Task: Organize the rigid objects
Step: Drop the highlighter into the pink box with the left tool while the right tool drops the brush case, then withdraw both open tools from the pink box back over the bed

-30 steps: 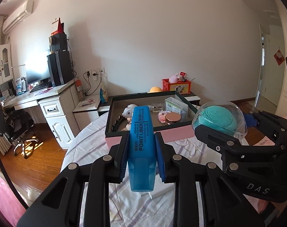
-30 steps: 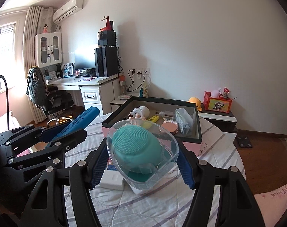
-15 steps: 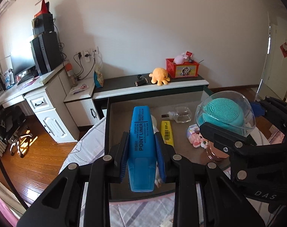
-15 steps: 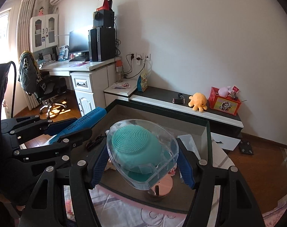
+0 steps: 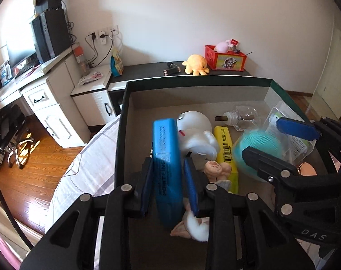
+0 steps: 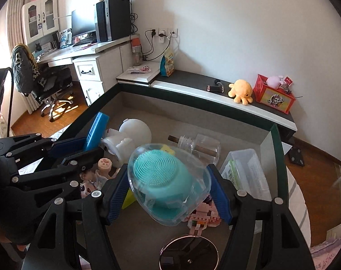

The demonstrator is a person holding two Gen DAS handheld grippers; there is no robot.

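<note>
A blue highlighter stands between the pads of my left gripper, low over the left side of the dark green-rimmed box. The jaws are opening; a thin gap shows at the right pad and the highlighter is blurred. A teal silicone brush in its clear case sits between the pads of my right gripper, over the box's middle. Those jaws are opening too, and the case is blurred and tilted. In the left wrist view the right gripper is on the right.
The box holds a white figurine, a yellow highlighter, a glass bottle, a clear plastic container, a pink block figure and a round metal lid. Behind is a low cabinet, and a desk stands at left.
Both grippers have moved forward and down, from above the table to over the inside of the box, and tilted downward. Their pads have eased apart; the highlighter and the brush case now blur.
</note>
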